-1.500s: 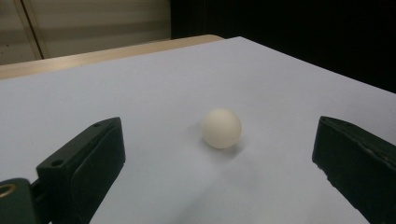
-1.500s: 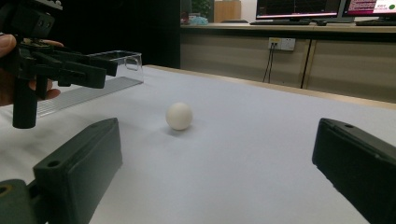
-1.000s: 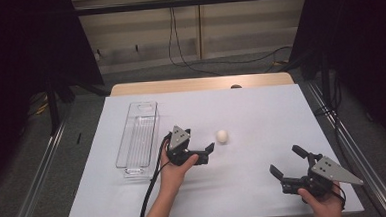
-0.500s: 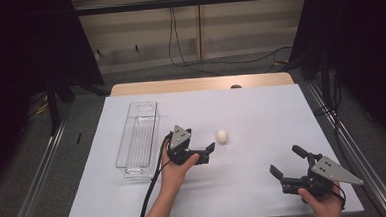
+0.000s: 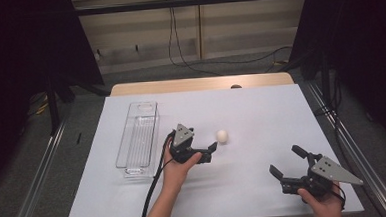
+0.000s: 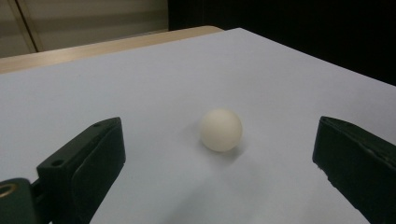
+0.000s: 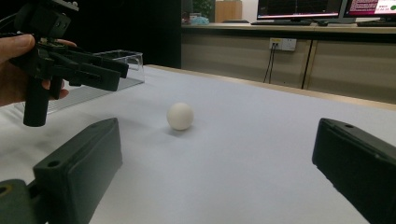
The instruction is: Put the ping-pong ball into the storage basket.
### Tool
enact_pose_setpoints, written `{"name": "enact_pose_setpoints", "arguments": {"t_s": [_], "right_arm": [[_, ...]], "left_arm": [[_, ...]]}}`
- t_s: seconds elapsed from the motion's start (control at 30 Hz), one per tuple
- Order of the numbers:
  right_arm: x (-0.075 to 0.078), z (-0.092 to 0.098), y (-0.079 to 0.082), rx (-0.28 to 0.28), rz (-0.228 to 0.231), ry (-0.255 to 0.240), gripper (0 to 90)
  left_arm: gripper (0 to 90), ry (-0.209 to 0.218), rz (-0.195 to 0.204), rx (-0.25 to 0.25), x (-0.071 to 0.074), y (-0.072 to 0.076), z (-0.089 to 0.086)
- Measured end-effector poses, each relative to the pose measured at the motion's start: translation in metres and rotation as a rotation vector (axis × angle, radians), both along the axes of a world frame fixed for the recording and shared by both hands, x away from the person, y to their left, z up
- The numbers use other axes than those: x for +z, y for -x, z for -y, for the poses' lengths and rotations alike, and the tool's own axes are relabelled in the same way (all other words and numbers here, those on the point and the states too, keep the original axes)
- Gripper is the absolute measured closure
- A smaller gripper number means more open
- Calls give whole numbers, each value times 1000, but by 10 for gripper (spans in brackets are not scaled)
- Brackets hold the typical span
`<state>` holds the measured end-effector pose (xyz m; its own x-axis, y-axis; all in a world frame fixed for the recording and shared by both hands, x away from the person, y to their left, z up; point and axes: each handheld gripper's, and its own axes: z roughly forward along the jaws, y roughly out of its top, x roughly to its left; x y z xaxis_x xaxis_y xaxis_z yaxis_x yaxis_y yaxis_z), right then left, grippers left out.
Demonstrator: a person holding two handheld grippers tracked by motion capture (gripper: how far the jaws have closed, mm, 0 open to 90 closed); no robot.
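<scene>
White ball [image 5: 222,136] sits on the table [image 5: 261,115], left gripper [image 5: 203,149] spread at its 8 o'clock, right gripper [image 5: 288,162] spread, well apart at 4 o'clock.

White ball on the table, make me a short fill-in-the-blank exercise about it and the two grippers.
1. The white ball lies on the white table, just ahead of the ____ gripper.
2. The jaws of the right gripper stand ____, with nothing between them.
3. The clear tray lies on the ____ side of the left gripper in the high view.
4. The ball touches ____ gripper.

Missing words: left; open; left; neither
</scene>
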<state>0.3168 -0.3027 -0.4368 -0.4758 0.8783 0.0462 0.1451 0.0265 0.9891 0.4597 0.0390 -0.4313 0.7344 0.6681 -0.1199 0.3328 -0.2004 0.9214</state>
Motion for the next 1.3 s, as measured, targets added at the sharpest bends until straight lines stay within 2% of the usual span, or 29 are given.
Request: {"name": "enact_pose_setpoints", "arguments": {"t_s": [0.6, 1.3], "right_arm": [[0, 0, 0, -2, -1, -1, 10], [0, 0, 0, -1, 2, 2, 10]], "left_arm": [[25, -23, -13, -9, -3, -6, 4], [26, -18, -38, -13, -6, -9, 8]]}}
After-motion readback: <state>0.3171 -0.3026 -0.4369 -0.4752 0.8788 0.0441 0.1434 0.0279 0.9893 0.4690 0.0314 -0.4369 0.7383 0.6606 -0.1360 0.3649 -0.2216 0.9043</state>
